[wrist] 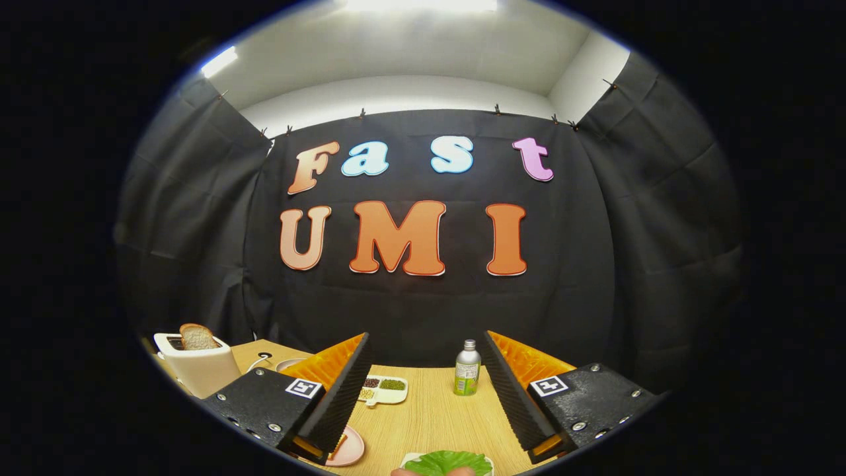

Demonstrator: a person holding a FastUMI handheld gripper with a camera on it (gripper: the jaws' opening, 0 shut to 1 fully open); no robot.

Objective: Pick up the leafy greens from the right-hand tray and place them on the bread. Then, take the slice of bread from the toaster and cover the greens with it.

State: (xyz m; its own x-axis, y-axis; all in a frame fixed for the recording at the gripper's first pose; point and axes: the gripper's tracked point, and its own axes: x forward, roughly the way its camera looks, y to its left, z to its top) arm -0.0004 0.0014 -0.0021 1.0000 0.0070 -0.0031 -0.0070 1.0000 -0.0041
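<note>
Hovering above the wooden table, the gripper has its fingers spread wide and holds nothing; bare tabletop shows between them. The greens lie low and near, just under the gap between the fingers and a little toward the right one, on a pale tray whose rim peeps out beside the leaf. So the coming move, as I judge it, is mostly downward and slightly back toward the holder, not forward. The leaf looks broad, ruffled and soft, with ribs fanning outward; its long axis seems to run crosswise to the fingers, though too little of it shows to be sure.

A pink plate sits just inside the left finger; whether bread lies on it I cannot tell. Off to the left, beyond that finger, stands a cream toaster, smooth and boxy, with a browned slice sticking up from its slot. Beyond the fingers, a white divided dish holds dark and green grains, and a small metal-capped bottle stands upright near the right finger.
</note>
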